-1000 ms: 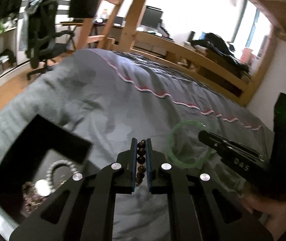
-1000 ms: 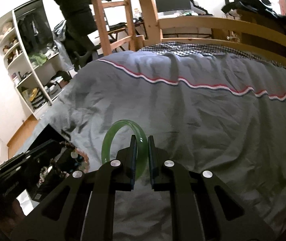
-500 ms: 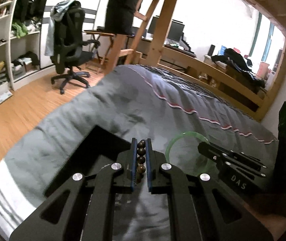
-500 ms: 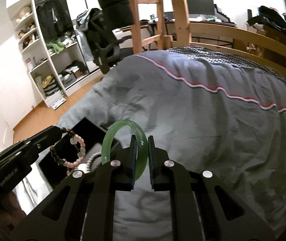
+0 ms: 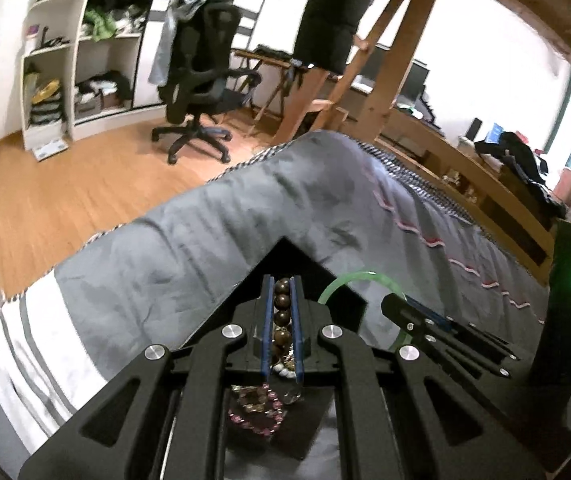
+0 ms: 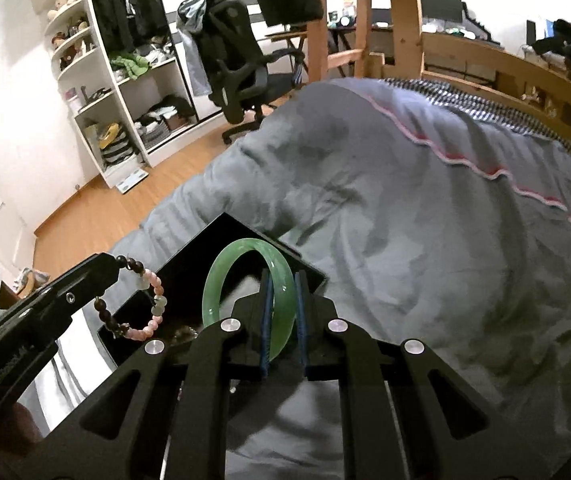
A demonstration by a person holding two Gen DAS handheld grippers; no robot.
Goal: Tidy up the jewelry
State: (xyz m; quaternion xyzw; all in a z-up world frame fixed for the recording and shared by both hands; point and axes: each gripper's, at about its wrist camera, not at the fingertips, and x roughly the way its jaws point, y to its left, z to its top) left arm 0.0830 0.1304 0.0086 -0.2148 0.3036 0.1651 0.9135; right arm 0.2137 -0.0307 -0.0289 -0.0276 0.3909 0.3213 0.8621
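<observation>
My left gripper (image 5: 281, 292) is shut on a beaded bracelet (image 5: 282, 312) of brown, pink and pale beads, held above the open black jewelry box (image 5: 285, 256); the bracelet also hangs in the right wrist view (image 6: 141, 304). My right gripper (image 6: 283, 284) is shut on a green jade bangle (image 6: 245, 280), held upright over the box's far corner (image 6: 221, 232). The bangle also shows in the left wrist view (image 5: 349, 280). Inside the box lie a pink beaded piece (image 5: 257, 412) and other small jewelry.
The box rests on a grey duvet (image 6: 425, 220) with a red wavy stripe, near the bed's left edge. Beyond lie a wooden floor (image 5: 65, 184), a black office chair (image 5: 201, 80), white shelves (image 6: 97, 92) and the wooden bed frame (image 6: 485, 60).
Both grippers have moved left toward the box with their jewelry. The bracelet and the bangle now hang over the box instead of over the bare duvet.
</observation>
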